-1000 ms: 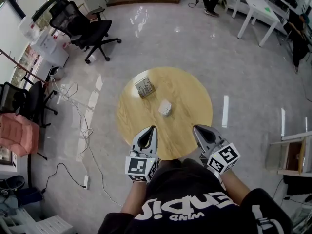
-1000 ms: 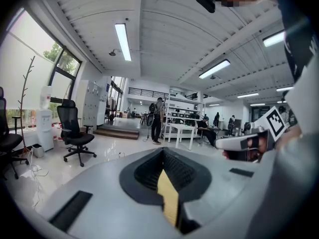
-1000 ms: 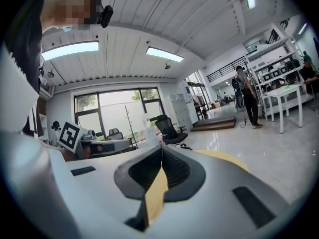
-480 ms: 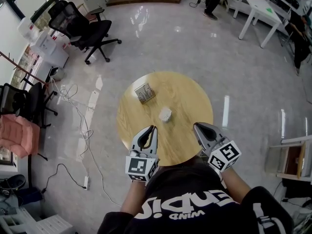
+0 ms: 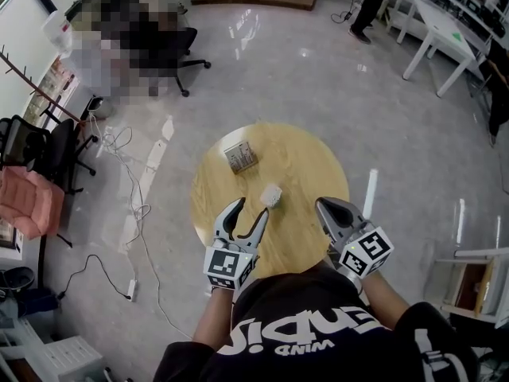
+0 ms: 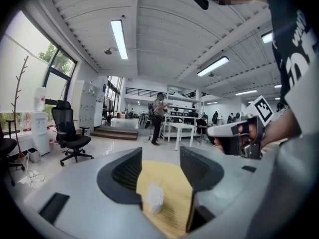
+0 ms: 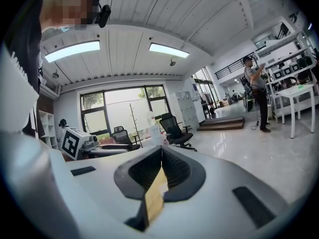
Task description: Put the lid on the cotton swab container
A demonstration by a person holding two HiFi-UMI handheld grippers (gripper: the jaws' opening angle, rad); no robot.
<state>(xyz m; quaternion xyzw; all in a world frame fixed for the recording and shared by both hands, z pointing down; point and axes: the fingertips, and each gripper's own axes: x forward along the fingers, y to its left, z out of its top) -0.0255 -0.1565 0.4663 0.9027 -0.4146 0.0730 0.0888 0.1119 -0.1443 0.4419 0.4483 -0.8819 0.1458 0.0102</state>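
A round wooden table (image 5: 298, 161) carries two things. A small white cotton swab container (image 5: 271, 195) stands near the middle, and a flat squarish clear-grey piece (image 5: 240, 157), which looks like the lid, lies at the far left. My left gripper (image 5: 251, 207) hovers over the table's near edge, its jaws opening and empty. In the left gripper view the white container (image 6: 155, 198) sits on the table just ahead of the left gripper (image 6: 160, 153), untouched. My right gripper (image 5: 321, 205) is shut and empty at the near right edge, and the right gripper (image 7: 161, 156) shows nothing held.
Black office chairs (image 5: 32, 153) and a pink seat (image 5: 30, 201) stand at the left, with cables (image 5: 135, 205) trailing over the glossy floor. White tables (image 5: 445, 34) and a standing person (image 5: 370, 6) are at the far right.
The left gripper's jaws have gone from shut to open. The table and white container now lie a little closer to both grippers. The right gripper stays shut.
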